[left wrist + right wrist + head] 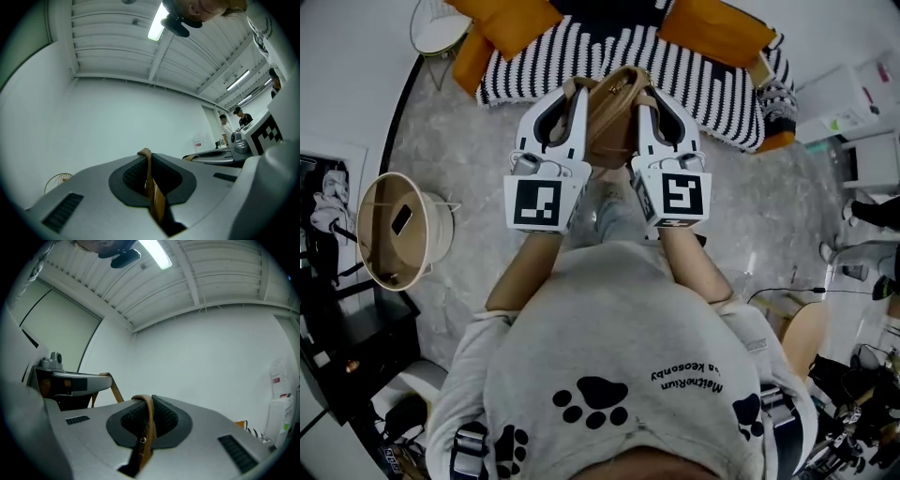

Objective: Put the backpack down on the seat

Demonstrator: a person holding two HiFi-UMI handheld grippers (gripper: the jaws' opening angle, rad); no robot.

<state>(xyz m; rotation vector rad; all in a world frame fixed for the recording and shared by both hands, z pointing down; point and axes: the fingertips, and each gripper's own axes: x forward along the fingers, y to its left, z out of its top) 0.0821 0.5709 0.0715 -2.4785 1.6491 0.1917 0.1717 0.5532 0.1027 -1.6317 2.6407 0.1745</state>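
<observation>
head view: the grey stone floor lies open in front of the seat with the black and white striped cover and orange cushions. a round wooden table, maybe a basket, stands well apart on the left. the soft tan backpack hangs between the left gripper and right gripper, near the seat's front edge.

left gripper view: its jaws are closed tight on a thin tan strap. a bare white wall is behind.

right gripper view: its jaws pinch a second tan strap.
</observation>
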